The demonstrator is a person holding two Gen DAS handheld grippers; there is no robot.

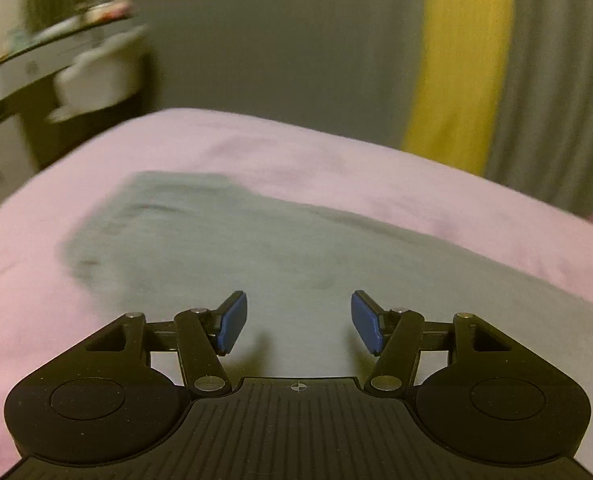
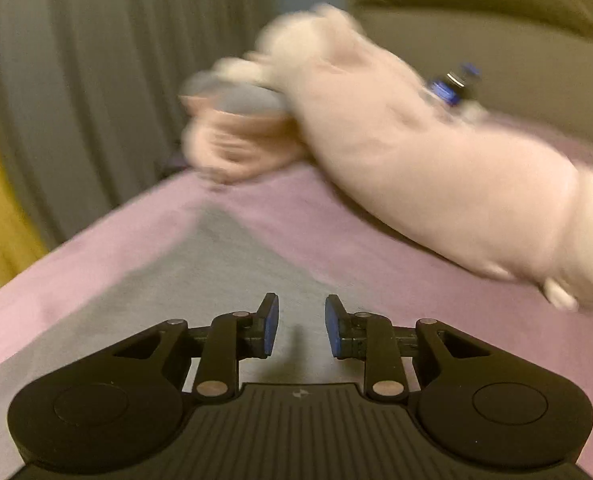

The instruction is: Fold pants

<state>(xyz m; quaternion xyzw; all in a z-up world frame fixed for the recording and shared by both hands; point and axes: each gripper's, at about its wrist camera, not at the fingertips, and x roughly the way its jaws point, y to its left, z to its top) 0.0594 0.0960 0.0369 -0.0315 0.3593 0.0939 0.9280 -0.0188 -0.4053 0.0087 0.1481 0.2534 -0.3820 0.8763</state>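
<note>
Pants [image 1: 224,248], grey, lie flat ahead of both unclenched, empty claws, left gripper [image 1: 299,322] and right gripper [image 2: 301,327]; pinching one layer could skew the fold.

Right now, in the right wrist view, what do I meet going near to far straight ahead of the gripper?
right gripper → grey pants → pink bed cover → pink plush toy → grey curtain.

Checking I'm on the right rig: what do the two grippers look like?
Both match: the left gripper and right gripper are matte black, with blue pads on angled fingers, silver pivot pins, round side housings and a ribbed centre plate. No cables or sleeves show.
</note>
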